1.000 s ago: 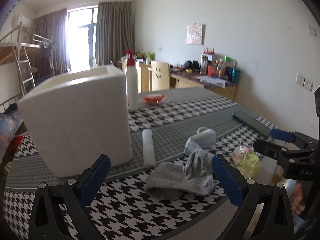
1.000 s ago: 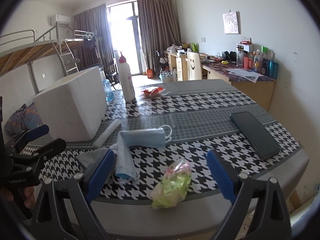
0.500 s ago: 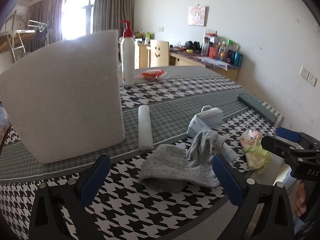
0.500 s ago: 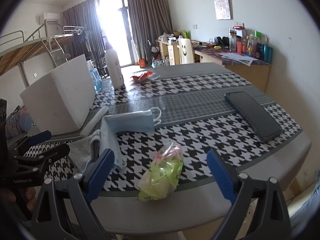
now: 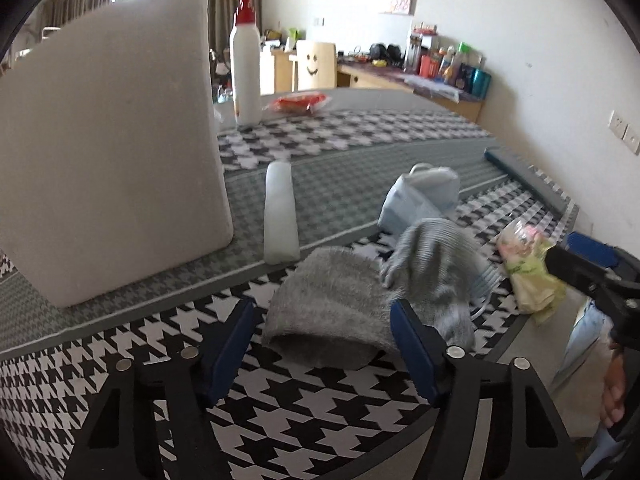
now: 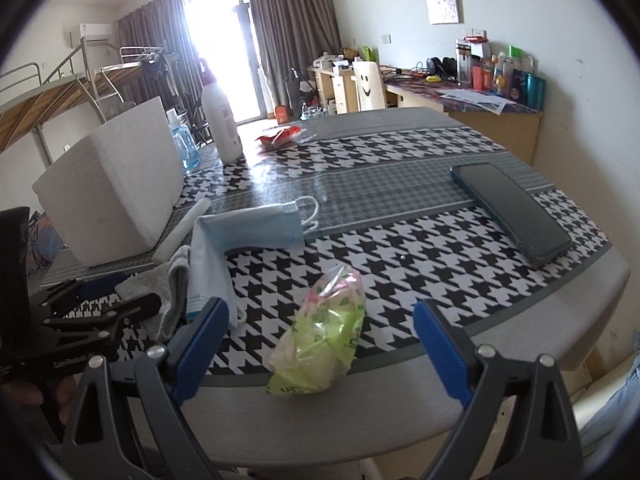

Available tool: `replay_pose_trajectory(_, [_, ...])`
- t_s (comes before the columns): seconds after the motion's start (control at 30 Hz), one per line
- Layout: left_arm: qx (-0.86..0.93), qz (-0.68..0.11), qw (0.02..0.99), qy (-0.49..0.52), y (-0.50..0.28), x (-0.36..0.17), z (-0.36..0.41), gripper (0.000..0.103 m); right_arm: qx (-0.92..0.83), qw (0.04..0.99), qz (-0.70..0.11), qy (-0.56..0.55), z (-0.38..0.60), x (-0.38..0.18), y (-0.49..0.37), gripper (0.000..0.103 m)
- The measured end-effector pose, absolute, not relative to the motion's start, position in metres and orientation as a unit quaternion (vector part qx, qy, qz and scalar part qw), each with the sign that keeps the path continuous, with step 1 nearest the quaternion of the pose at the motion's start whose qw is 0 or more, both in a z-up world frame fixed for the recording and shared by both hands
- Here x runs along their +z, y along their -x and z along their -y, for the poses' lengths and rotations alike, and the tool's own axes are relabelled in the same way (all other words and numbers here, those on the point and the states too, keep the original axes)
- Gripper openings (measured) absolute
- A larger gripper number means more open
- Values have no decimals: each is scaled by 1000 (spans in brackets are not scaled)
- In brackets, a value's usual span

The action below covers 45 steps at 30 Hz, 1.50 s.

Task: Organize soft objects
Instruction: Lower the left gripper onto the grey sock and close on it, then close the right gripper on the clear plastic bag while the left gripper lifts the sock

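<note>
Closing on nothing yet, the left gripper (image 5: 322, 344) is seen with the grey sock (image 5: 340, 300) lying between and just beyond its blue pads, untouched; a pick-up is judged in hand, and a further descent is called for. The right gripper (image 6: 320, 352) is held spread, the green plastic packet (image 6: 320, 344) between its fingers on the table (image 6: 560, 300).

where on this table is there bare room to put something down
The widest bare stretch is the tablecloth between the face mask, the phone and the red packet at the far end. A smaller patch lies between the green bag and the phone. It is crowded by the foam box, white roll and grey sock.
</note>
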<state>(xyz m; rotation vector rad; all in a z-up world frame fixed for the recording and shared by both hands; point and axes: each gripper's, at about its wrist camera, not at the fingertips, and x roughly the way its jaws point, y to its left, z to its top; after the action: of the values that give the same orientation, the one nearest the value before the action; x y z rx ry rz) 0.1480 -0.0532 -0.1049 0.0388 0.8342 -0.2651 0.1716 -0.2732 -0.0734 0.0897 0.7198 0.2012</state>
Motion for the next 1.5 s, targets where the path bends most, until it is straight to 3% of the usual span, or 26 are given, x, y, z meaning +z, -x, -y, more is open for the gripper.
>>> replay_pose_trajectory(0.2, [-123,-402,906,-37,-147,-105,59,52,90,928,-357,-55,278,-78,-171,95])
replay_pose_trajectory(0.27, [-126,-401,906,-39,-146,-104,62,38,88,926,-362,-54,277,-81,-171,96])
replay_pose_trajectory(0.43, [-142,-397,906,-32,-144,-102,63,19,79,923,-372,-56,276,-88,-173,95])
replay_pose_trajectory(0.63, [-151,-381,912,-23,-137,-95,57,18,79,921,-377,-52,272,-94,-174,93])
replay_pose_trajectory(0.67, [-153,-379,913,-21,-135,-94,56,18,79,921,-377,-52,272,-94,-175,88])
replay_pose_trajectory(0.7, [-155,-376,913,-20,-133,-92,55,18,81,919,-381,-52,271,-95,-175,73])
replay_pose_trajectory(0.73, [-157,-374,914,-20,-132,-91,54,18,85,916,-388,-54,270,-97,-176,64])
replay_pose_trajectory(0.8, [-160,-370,915,-18,-130,-89,53,18,80,918,-386,-48,269,-98,-175,57])
replay_pose_trajectory(0.9, [-162,-365,917,-17,-127,-86,53,18,82,917,-388,-51,269,-97,-175,38])
replay_pose_trajectory(1.03, [-165,-358,919,-15,-123,-82,53,18,85,914,-391,-56,270,-96,-174,28])
replay_pose_trajectory(1.5, [-166,-307,937,-5,-102,-45,39,18,93,932,-346,-46,269,-61,-168,27])
